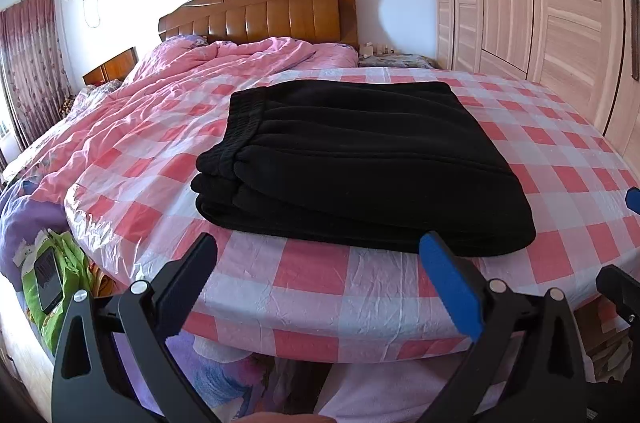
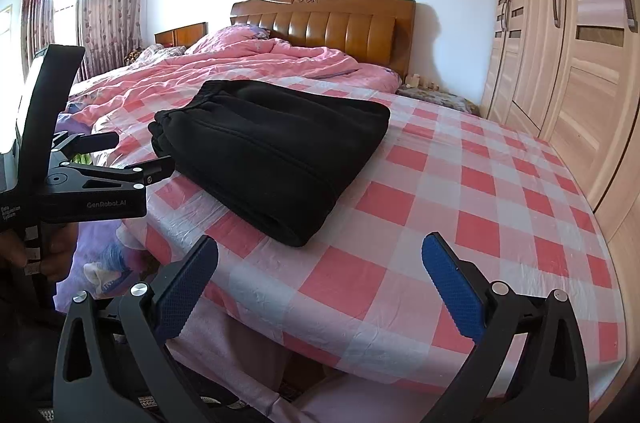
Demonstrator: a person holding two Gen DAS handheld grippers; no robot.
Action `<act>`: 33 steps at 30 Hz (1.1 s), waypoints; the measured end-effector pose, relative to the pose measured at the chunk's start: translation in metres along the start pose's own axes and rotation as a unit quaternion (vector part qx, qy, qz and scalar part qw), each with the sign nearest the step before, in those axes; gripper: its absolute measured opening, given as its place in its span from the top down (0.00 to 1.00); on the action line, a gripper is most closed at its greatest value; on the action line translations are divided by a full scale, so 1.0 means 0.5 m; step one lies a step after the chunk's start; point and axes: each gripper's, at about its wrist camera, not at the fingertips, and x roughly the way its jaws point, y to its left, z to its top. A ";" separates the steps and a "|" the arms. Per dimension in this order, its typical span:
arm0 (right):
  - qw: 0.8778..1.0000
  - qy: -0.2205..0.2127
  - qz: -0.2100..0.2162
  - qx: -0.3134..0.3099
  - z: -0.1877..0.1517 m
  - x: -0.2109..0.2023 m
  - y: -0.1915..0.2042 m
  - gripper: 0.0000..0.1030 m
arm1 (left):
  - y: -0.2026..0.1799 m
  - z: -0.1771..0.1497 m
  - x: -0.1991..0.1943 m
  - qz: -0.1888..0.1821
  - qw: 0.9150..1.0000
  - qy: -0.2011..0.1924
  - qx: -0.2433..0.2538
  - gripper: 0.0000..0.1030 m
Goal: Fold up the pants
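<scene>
1. Pants (image 1: 360, 163), black and folded into a stacked bundle, lie on the checked cloth (image 1: 320, 295) covering the bed, just ahead of the left gripper (image 1: 318, 255), whose jaws stand wide and empty.
2. Right gripper (image 2: 320, 255) also has its jaws wide, holding nothing; the pants (image 2: 276, 151) sit ahead and left of them, with bare checked cloth (image 2: 480, 191) open to the right.
3. Only the right wrist view shows the left gripper (image 2: 140, 159) from the side, near the bundle's edge, and a hand (image 2: 48, 255) below it.
</scene>
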 end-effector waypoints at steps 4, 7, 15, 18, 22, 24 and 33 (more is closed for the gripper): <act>1.000 0.001 0.000 -0.001 0.000 0.001 0.001 0.04 | 0.002 0.002 0.001 -0.001 1.000 0.001 -0.002 0.02; 1.000 0.003 0.002 -0.002 -0.001 0.002 0.002 0.04 | 0.003 0.002 0.001 -0.002 1.000 0.002 -0.004 0.02; 1.000 0.005 0.003 -0.002 -0.001 0.004 0.000 0.04 | 0.005 0.002 0.002 -0.002 1.000 0.003 -0.005 0.02; 1.000 0.005 0.003 -0.003 0.000 0.004 0.000 0.04 | 0.006 0.002 0.001 -0.002 1.000 0.003 -0.006 0.02; 1.000 0.005 0.004 -0.003 -0.001 0.004 0.001 0.04 | 0.007 0.002 0.001 -0.002 1.000 0.003 -0.006 0.02; 1.000 0.005 0.003 -0.002 0.000 0.004 0.000 0.04 | 0.008 0.002 0.002 -0.002 1.000 0.004 -0.007 0.02; 1.000 0.005 0.004 -0.003 0.000 0.004 0.001 0.04 | 0.006 0.002 0.003 -0.001 1.000 0.004 -0.010 0.02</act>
